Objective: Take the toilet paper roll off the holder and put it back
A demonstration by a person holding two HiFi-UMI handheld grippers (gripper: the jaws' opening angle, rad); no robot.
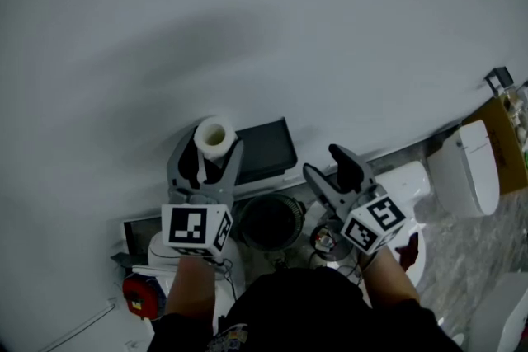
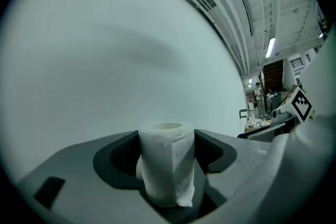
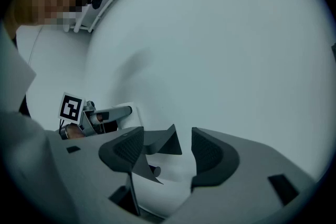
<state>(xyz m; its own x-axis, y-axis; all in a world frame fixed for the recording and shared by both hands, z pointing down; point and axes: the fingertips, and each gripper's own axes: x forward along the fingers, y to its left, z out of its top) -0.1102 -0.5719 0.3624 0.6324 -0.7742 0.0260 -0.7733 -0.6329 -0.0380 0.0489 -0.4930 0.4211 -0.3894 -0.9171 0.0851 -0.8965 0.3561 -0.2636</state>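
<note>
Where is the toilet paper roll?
The toilet paper roll stands upright, gripped by the left claw, left of centre in the head view; the open right claw is to its right.

A plain white wall point(image 1: 247, 12) is seen filling most of the view. At its foot, a dark flat panel point(image 1: 268, 148) is spotted, a round black bin point(image 1: 271, 220) just below it. A white toilet point(image 1: 470, 169) is seen at right beside a cardboard box point(image 1: 505, 132), marbled floor point(image 1: 470, 255) underneath. A red object point(image 1: 140, 297) is glimpsed lower left.

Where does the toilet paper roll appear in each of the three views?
Head view: toilet paper roll left of centre, between the left gripper's jaws.
Left gripper view: bottom centre, upright between the jaws.
Right gripper view: probably the white patch, mid-left.
Shared landmark: the white wall.
</note>
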